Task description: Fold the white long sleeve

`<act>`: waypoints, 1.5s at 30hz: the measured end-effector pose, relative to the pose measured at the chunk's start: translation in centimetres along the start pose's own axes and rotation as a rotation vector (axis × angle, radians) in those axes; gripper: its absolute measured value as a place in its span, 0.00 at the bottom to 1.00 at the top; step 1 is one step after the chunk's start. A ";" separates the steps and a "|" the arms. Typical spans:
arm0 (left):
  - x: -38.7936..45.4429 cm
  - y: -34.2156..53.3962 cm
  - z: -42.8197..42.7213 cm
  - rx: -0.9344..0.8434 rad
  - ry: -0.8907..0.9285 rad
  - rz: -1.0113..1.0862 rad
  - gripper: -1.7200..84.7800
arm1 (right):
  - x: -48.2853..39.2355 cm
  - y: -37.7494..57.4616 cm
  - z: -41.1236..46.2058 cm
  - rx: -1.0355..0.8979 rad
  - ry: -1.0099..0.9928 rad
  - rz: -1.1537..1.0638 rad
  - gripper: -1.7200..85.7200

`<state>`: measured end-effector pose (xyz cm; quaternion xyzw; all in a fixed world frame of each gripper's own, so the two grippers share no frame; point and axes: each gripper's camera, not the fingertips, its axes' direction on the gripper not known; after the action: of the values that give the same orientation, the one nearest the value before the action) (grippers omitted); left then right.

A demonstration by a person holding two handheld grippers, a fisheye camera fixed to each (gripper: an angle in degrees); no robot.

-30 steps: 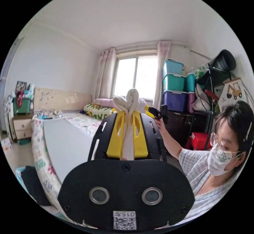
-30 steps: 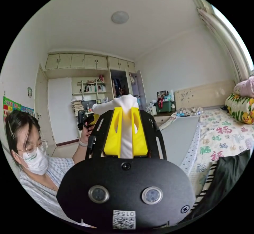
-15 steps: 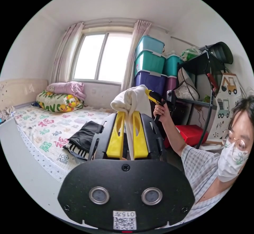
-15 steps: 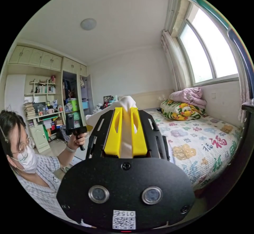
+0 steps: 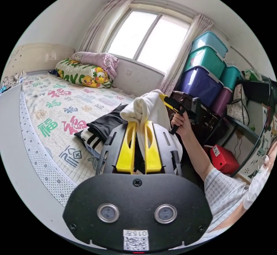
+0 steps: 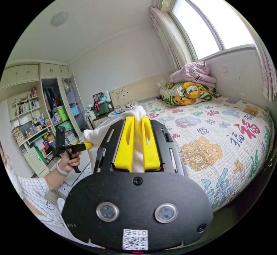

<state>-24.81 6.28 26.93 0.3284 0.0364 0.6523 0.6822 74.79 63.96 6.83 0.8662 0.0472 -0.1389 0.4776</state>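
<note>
White long sleeve (image 5: 145,108) hangs bunched in the air between your two grippers, above the near edge of the bed (image 6: 219,128). Your left gripper (image 5: 139,122) has its yellow fingers (image 5: 127,148) closed on a fold of the cloth, and your right gripper (image 6: 137,118) pinches another fold the same way, fingers (image 6: 150,145) nearly together. In the left gripper view, your hand (image 5: 180,122) grips the other handle just beyond the cloth. Dark folded clothes (image 5: 101,124) lie on the bed below.
</note>
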 end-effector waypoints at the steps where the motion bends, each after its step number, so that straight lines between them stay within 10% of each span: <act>1: 1.0 -0.4 -1.8 0.016 0.018 0.028 0.05 | -1.0 1.2 -2.0 0.053 -0.048 -0.032 0.08; 13: 22.1 0.3 -28.8 0.264 0.151 0.447 0.04 | -21.1 13.5 -23.3 0.420 -0.136 -0.354 0.08; 26: 30.8 17.0 -50.3 0.275 0.155 0.480 0.04 | -39.9 24.7 -27.4 0.368 -0.202 -0.343 0.08; 36: 30.1 27.2 -53.6 0.283 0.237 0.415 0.05 | -48.3 27.9 -26.9 0.291 -0.166 -0.348 0.08; 45: 11.7 36.7 -35.1 -0.057 0.125 -0.089 0.07 | -40.5 28.5 -6.7 -0.258 0.136 -0.078 0.08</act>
<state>-71.69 28.58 22.14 0.2657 0.0751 0.6411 0.7160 43.49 56.29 44.96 0.8026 0.1307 -0.0912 0.5749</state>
